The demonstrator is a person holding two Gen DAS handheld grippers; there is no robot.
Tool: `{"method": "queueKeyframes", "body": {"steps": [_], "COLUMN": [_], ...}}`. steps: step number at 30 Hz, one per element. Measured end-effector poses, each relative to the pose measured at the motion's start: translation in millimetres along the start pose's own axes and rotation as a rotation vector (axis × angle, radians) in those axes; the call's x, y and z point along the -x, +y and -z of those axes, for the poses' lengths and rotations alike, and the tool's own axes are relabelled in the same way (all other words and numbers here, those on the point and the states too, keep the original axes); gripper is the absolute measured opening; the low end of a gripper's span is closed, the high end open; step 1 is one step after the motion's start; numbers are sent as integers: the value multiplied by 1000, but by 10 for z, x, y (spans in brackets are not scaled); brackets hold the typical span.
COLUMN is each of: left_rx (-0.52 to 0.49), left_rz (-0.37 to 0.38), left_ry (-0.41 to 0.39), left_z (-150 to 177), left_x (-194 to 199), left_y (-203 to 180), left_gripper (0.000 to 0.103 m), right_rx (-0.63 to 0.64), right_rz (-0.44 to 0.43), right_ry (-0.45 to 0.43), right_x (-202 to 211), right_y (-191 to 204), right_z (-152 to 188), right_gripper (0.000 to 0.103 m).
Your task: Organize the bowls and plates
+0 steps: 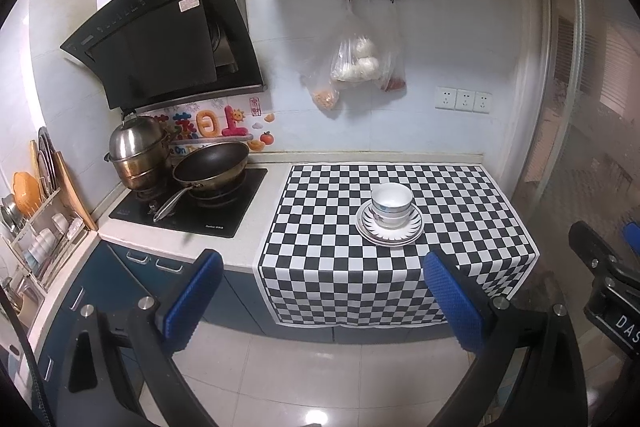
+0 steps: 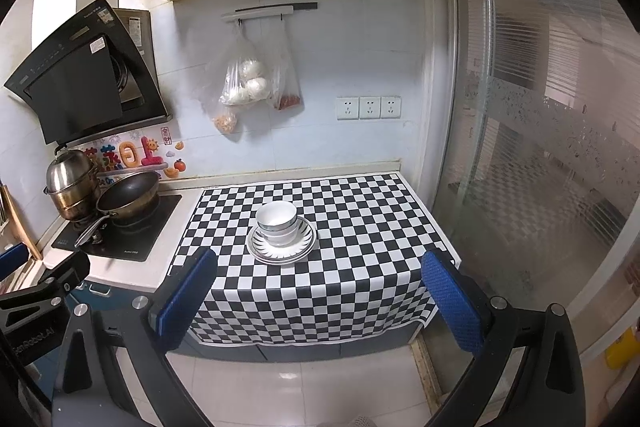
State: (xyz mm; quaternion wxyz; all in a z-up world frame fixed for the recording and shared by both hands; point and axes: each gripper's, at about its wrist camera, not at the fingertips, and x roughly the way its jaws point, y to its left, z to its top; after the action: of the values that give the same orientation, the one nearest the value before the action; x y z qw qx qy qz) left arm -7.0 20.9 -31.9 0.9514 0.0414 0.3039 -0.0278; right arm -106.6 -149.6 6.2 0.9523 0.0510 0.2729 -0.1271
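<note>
Bowls [image 1: 391,203] nested one in the other, standing upright on stacked plates [image 1: 389,227], all one pile near the middle of the checked cloth [image 1: 460,211] on the worktop [image 1: 200,239]. Ahead of both grippers and well apart from each, beyond the near edge of the cloth. From the left gripper [image 1: 324,291], ahead and a little to its right; from the right gripper [image 2: 320,291], ahead and a little to its left, so between the two lines of reach, with neither plainly nearer. Both grippers spread wide with nothing between the blue pads [image 1: 452,303], held out over the floor short of the worktop. No long axis on round crockery, so any side approach alike. Fits a finished tidy stack as well as a pile waiting to be sorted; no telling which.
</note>
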Motion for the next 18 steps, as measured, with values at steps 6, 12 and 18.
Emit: {"method": "queueKeyframes", "body": {"steps": [6, 12, 18], "left_rx": [-10, -4, -2], "left_rz": [6, -1, -6], "left_ry": [-9, 15, 9], "left_z": [-16, -13, 1], "left_x": [33, -15, -1], "left_y": [3, 20, 30], "left_gripper": [103, 103, 103], "right_rx": [-8, -4, -2], "right_rz": [3, 4, 8], "right_ry": [-8, -3, -3], "right_x": [24, 48, 57], "right_y": [-6, -5, -8], "right_z": [16, 26, 21], "right_gripper": [103, 103, 103]}}
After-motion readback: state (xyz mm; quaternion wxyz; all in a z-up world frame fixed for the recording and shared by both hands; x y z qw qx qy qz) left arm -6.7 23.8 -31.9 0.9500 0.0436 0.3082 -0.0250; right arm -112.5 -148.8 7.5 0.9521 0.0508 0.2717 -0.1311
